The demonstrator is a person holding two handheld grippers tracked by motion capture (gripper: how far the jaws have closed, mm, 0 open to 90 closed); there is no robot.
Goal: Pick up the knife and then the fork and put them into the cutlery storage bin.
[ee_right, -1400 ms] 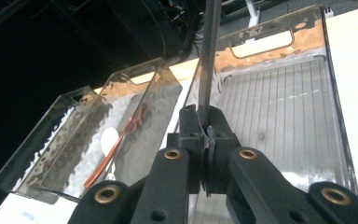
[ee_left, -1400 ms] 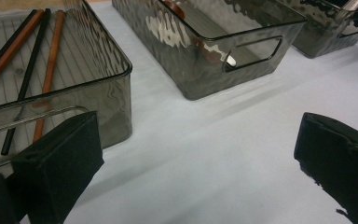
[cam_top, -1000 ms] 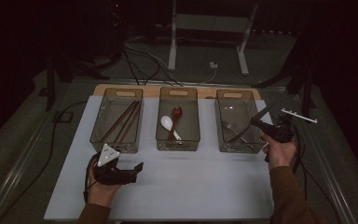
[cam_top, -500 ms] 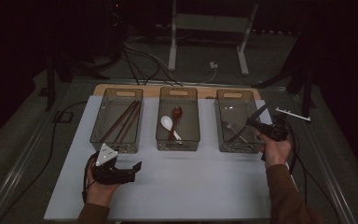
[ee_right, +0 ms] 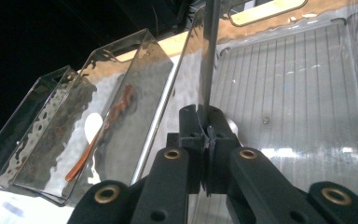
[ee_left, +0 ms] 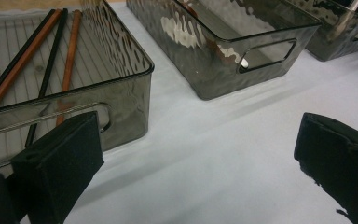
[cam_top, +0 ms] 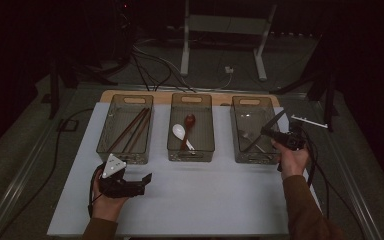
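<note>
My right gripper (cam_top: 269, 132) (ee_right: 205, 119) is shut on a flat metal utensil (cam_top: 278, 118) (ee_right: 209, 56). It holds the utensil at a slant over the clear right bin (cam_top: 234, 131) (ee_right: 307, 70), and the metal strip rises straight from the jaws in the right gripper view. My left gripper (cam_top: 147, 177) (ee_left: 196, 172) rests on the white table (cam_top: 205, 195) in front of the left bin (cam_top: 101, 145) (ee_left: 135, 70). Its jaws stand wide apart with nothing between them. That bin holds several chopsticks (cam_top: 130, 130) (ee_left: 70, 51).
The middle bin (cam_top: 170, 145) (ee_left: 261, 28) holds a white spoon (cam_top: 180, 131) (ee_right: 93, 126) and a reddish-brown spoon (cam_top: 189, 120) (ee_right: 116, 109). Some metal pieces (cam_top: 247, 136) lie in the right bin. Cables and a metal stand (cam_top: 225, 30) lie beyond the table's far edge.
My right hand has shifted slightly left over the right bin, still holding the utensil. The left gripper has not moved.
</note>
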